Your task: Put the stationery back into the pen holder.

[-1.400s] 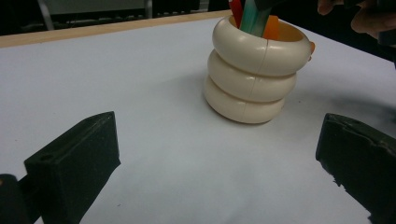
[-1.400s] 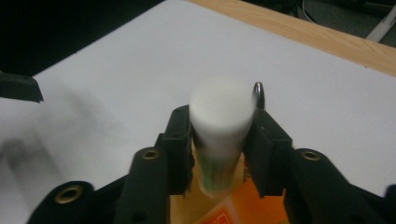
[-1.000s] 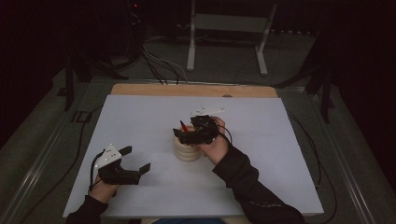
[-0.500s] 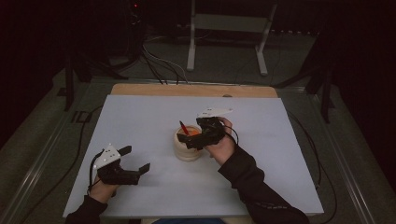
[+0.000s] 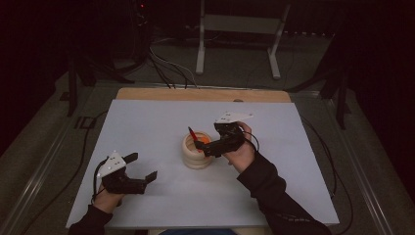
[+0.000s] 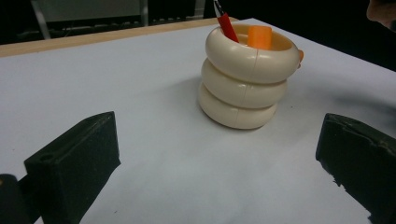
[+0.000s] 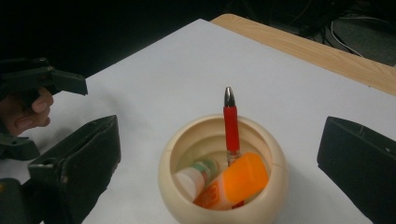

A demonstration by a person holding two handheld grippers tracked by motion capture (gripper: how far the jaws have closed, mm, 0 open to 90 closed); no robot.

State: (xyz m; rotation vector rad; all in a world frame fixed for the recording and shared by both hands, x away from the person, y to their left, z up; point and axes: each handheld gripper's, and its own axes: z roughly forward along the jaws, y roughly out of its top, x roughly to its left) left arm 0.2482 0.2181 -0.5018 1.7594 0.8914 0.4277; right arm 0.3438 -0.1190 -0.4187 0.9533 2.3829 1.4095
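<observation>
The right gripper (image 5: 211, 147), jaws just opened wide and empty, hovers above the cup (image 5: 196, 152) holding a red pen (image 7: 230, 123); the left gripper (image 5: 142, 169) gapes empty.

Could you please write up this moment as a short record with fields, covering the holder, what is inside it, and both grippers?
container: cream ringed holder, three stacked rings, upright on the white table sheet
contents: red pen standing tip up; orange highlighter; small white tube with green band
right gripper: open, jaws just opened wider, nothing between them, beside the holder's rim
left gripper: open, holds nothing, apart from the holder, nearer the table's front edge
</observation>
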